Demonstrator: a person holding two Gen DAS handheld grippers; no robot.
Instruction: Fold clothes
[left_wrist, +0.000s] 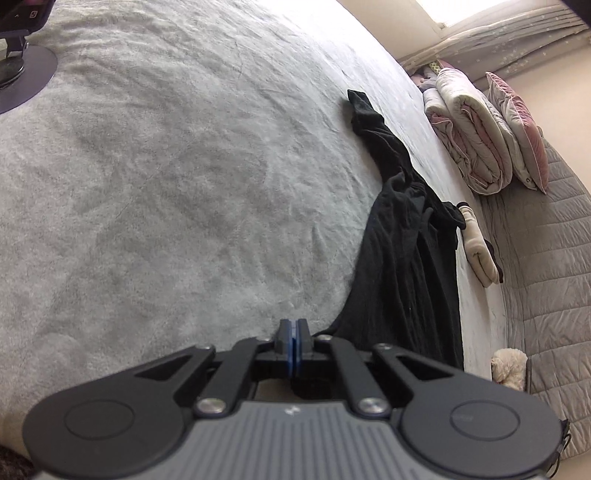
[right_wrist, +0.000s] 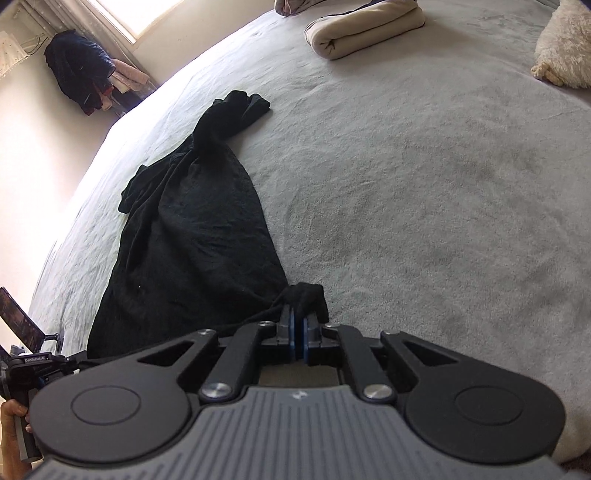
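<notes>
While the long, rumpled black cotton garment (right_wrist: 192, 221) lay stretched along the grey fleece bed (right_wrist: 424, 184), your right gripper (right_wrist: 298, 325) had its fingers clamped on a near corner, likely to spread it; your left gripper (left_wrist: 294, 332) kept fingers together, seemingly holding nothing.

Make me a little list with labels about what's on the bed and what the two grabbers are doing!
place: grey bed cover
main garment: black garment, bunched and stretched out long, not yet folded
right gripper: shut on a corner of the black garment
left gripper: shut, pads together, nothing visible between them, beside the garment's edge
already folded: cream folded cloth at the far side
other things: fluffy white toy, rolled bedding, pink pillow
</notes>
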